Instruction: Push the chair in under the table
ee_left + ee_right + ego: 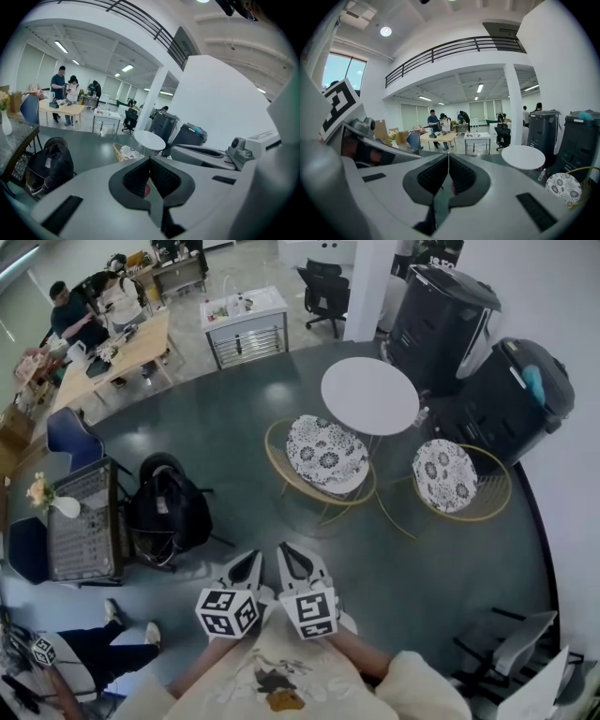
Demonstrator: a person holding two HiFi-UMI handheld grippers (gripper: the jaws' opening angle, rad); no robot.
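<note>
- Our left gripper and right gripper hang side by side close to our chest, at the near edge of the scene. Each has its jaws together with nothing between them.
- The chair with the floral cushion stands on the grey floor, just near-left of the round white table. It is well apart from both grippers and its seat is not under the tabletop. A second chair of the same kind sits to the table's right. We take the nearer left one as ours, though we cannot be sure.
- We judge the chair light. It has a thin gold wire frame and slim legs, so it should slide easily but may tip or swivel if pushed high or off-centre.
- The wire looks stiff, smooth and slippery, and the cushion looks soft and loose.
- We would press on the near rim of the frame, low and with both grippers spread apart, rather than on the cushion.
</note>
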